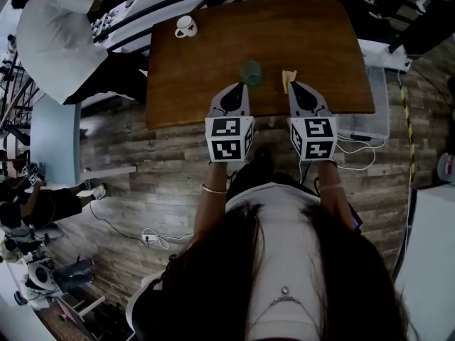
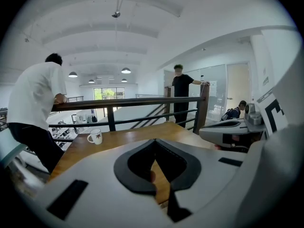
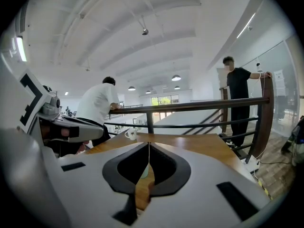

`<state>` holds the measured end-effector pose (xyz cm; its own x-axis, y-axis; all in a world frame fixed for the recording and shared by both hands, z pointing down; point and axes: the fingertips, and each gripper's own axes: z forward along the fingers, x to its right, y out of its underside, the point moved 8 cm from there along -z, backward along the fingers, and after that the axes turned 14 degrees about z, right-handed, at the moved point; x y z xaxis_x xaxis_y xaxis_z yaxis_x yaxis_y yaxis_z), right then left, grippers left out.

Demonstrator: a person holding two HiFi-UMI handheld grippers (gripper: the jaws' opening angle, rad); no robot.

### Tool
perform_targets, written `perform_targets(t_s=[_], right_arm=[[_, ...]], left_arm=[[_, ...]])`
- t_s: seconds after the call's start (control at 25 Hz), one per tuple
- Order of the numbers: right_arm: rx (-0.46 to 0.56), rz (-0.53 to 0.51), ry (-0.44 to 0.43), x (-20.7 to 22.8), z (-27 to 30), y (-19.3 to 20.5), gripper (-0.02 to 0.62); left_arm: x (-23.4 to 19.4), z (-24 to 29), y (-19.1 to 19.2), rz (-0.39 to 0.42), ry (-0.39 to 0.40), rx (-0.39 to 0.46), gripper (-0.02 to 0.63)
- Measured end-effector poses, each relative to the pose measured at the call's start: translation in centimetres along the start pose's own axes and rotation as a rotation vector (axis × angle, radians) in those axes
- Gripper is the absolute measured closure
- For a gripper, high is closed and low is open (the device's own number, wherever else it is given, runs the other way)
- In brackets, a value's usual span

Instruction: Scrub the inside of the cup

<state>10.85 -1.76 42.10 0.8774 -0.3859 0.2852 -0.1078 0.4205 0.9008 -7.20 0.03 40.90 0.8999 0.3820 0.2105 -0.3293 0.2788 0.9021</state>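
A small green cup [image 1: 250, 72] stands near the front edge of the wooden table [image 1: 320, 41], and a yellowish sponge [image 1: 288, 79] lies just to its right. My left gripper [image 1: 239, 86] is shut and empty, its tip close to the green cup on the near-left side. My right gripper [image 1: 294, 84] is shut and empty too, its tip beside the sponge. Whether either tip touches anything is unclear. In the right gripper view the green cup [image 3: 144, 173] shows through the gap under the shut jaws [image 3: 149, 144]. The left gripper view [image 2: 155, 140] shows only bare table ahead.
A white mug [image 1: 185, 27] [image 2: 96, 136] [image 3: 130, 135] stands at the table's far left corner. A dark railing [image 2: 142, 103] runs behind the table. A person in a white shirt [image 1: 60, 34] leans on it at the left; another in black [image 2: 182, 94] stands beyond it. Cables [image 1: 355, 148] lie on the floor at the right.
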Motion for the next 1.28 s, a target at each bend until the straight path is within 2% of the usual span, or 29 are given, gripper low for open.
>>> perform_targets(t_s=[0.28, 0.68, 1.04, 1.28], right_arm=[[-0.026, -0.003, 0.064, -0.8, 3.7, -0.6, 0.560], [-0.092, 0.003, 0.141, 0.1, 6.9, 0.1, 0.558], [-0.162, -0.020, 0.149, 1.4, 7.2, 1.7, 0.558], [-0.203, -0.047, 0.134, 2.4, 8.3, 2.0, 0.555]], left_arm=[[-3.5, 2.2, 1.1, 0.001, 0.063, -0.002, 0.598], [-5.9, 5.6, 2.3, -0.011, 0.133, 0.000, 0.598], [-5.1, 6.6, 4.0, -0.042, 0.125, -0.037, 0.591], [-4.5, 7.3, 5.1, -0.070, 0.108, -0.071, 0.533]])
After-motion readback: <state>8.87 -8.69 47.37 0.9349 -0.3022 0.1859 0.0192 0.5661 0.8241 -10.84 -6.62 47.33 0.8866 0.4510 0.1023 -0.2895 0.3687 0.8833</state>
